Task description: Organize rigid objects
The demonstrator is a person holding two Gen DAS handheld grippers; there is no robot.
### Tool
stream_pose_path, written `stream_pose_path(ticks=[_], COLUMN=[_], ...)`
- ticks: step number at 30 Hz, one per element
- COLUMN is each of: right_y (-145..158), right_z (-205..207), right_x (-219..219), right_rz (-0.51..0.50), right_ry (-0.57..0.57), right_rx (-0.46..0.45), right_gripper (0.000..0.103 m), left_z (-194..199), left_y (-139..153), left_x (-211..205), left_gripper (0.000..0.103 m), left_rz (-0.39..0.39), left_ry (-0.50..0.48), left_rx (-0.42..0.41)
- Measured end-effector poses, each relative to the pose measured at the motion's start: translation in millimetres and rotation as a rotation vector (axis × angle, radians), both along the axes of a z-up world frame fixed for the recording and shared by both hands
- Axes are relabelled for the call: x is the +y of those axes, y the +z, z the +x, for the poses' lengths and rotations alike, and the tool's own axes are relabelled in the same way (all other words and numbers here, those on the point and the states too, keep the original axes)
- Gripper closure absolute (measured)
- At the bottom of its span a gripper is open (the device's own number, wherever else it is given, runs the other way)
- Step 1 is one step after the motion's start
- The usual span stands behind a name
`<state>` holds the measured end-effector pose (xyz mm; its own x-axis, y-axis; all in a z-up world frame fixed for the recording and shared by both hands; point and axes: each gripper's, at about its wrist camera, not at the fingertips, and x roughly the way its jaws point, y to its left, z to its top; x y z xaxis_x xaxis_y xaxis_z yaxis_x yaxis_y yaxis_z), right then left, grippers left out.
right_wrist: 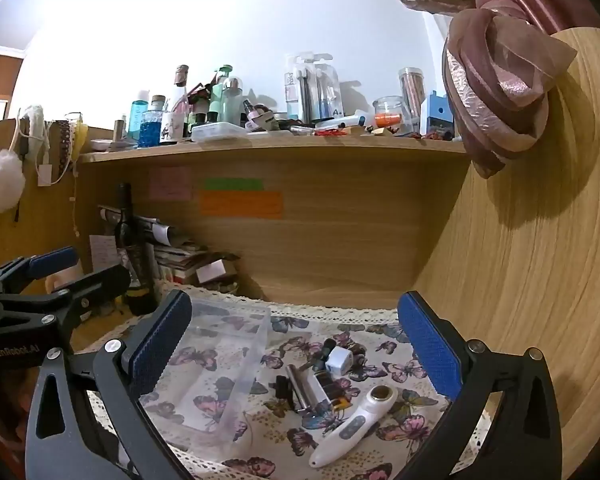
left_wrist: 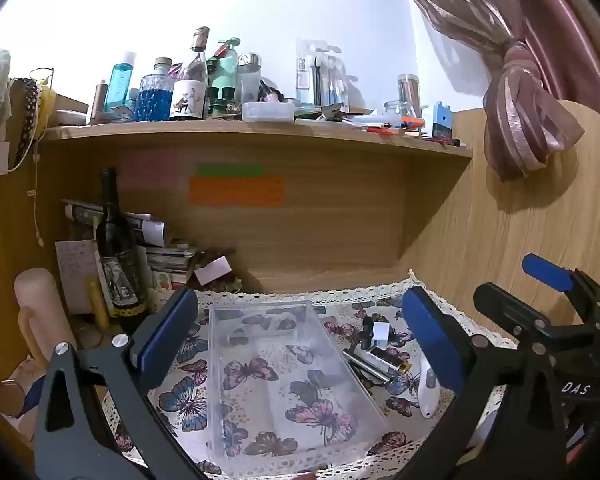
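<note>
A clear plastic box (left_wrist: 284, 380) (right_wrist: 220, 360) lies empty on a butterfly-print cloth (left_wrist: 188, 400) (right_wrist: 380, 432). To its right sit a white handheld device (right_wrist: 352, 426) (left_wrist: 427, 388), a silver tube (right_wrist: 298, 392) (left_wrist: 366, 365), a dark bottle with a gold cap (right_wrist: 332, 394) (left_wrist: 388, 360), a small white cube (right_wrist: 339, 361) (left_wrist: 381, 333) and a small black piece (right_wrist: 283, 388). My left gripper (left_wrist: 296, 340) is open, its blue pads either side of the box. My right gripper (right_wrist: 296, 344) is open above the small items, holding nothing.
A dark wine bottle (left_wrist: 116, 252) and stacked books (left_wrist: 168, 256) stand at the back left. A crowded wooden shelf (left_wrist: 260, 136) overhangs the desk. Wooden panels close in the back and the right side (right_wrist: 520, 280). A pink curtain (right_wrist: 496, 92) hangs at the upper right.
</note>
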<state>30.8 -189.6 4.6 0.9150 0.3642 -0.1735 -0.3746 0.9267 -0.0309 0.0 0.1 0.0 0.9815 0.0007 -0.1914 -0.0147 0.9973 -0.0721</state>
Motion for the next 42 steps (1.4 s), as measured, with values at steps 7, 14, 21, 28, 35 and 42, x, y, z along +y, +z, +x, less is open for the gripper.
stream_pose_path(ticks=[7,14,21,28,35,42], right_y=[0.2,2.1,4.0,4.5,5.8,5.2], right_z=[-0.4,-1.5,1.2,0.3,1.6,1.2], right_x=[0.6,0.2,-4.5,-3.1,-2.1,-2.4], right_rz=[-0.007,0.023,0.046,0.037,0.037,0.046], right_ry=[-0.018,-0.007,-0.012,-0.007,-0.006,-0.004], right_rx=[-0.014,-0.009,-0.012,-0.022,-0.024,-0.021], right_gripper=[0.0,0.0,0.0,0.0,0.0,0.0], left_z=[0.4,0.1,3.5,5.3,5.0,4.6], left_y=[0.4,6.0,1.4,1.3,3.3,5.3], left_x=[-1.1,-4.2,-5.4,-6.8,-5.5,-4.0], left_gripper=[0.0,0.0,0.0,0.0,0.0,0.0], left_rz=[0.011,0.018,0.027,0.035,0.011,0.013], left_ry=[0.006,0.005,0.002,0.01,0.002,0.012], left_rx=[-0.006,-0.005,-0.01,-0.014,-0.016,-0.024])
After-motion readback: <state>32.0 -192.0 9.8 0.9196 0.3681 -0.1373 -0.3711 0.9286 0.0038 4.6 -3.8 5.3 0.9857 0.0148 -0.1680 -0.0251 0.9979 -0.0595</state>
